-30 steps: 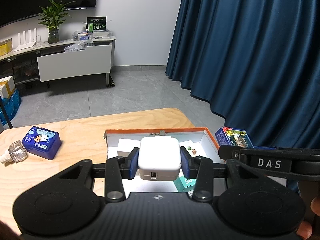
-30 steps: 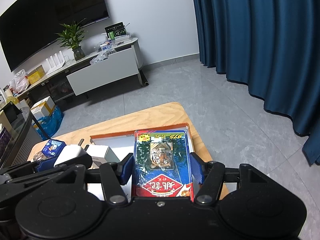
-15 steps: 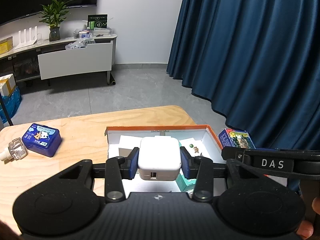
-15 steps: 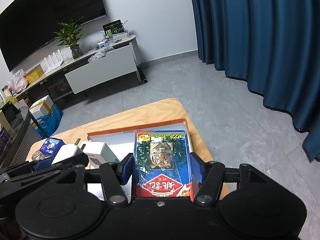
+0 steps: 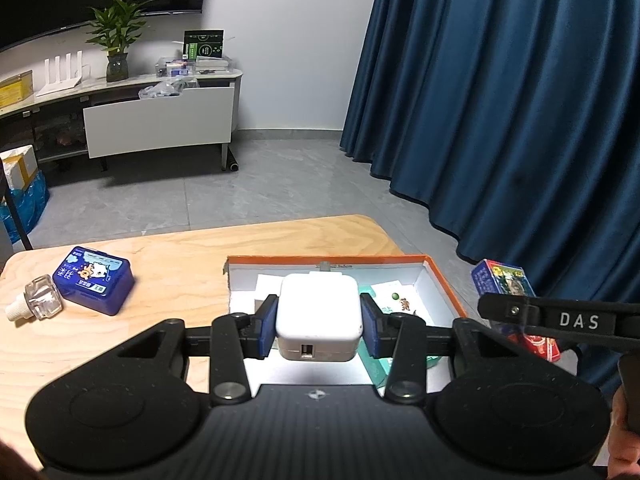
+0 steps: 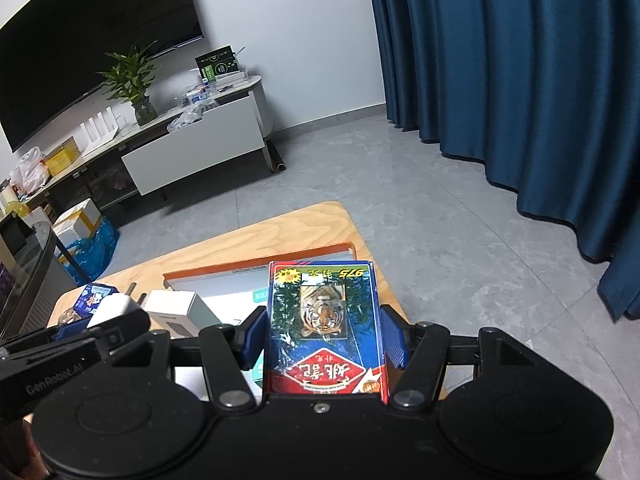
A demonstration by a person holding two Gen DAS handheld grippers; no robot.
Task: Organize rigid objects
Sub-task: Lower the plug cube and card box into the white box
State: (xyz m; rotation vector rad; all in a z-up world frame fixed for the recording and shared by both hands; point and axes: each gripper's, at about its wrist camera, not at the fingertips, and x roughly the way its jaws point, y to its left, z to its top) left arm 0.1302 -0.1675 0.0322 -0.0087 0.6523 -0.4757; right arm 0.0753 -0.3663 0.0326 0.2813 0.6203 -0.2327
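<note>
My left gripper is shut on a white USB charger block, held above the orange-rimmed open box on the wooden table. My right gripper is shut on a blue and red card pack with a tiger picture, held over the box's right side. That card pack also shows at the right of the left wrist view, behind the other gripper's arm. Inside the box lie a white carton and a teal pack.
A blue tissue-style box and a small clear bottle sit on the table left of the box. Blue curtains hang to the right. A white cabinet with a plant stands across the grey floor.
Both views shift only slightly; the orange-rimmed box sits a touch lower and farther in frame. Both grips are unchanged.
</note>
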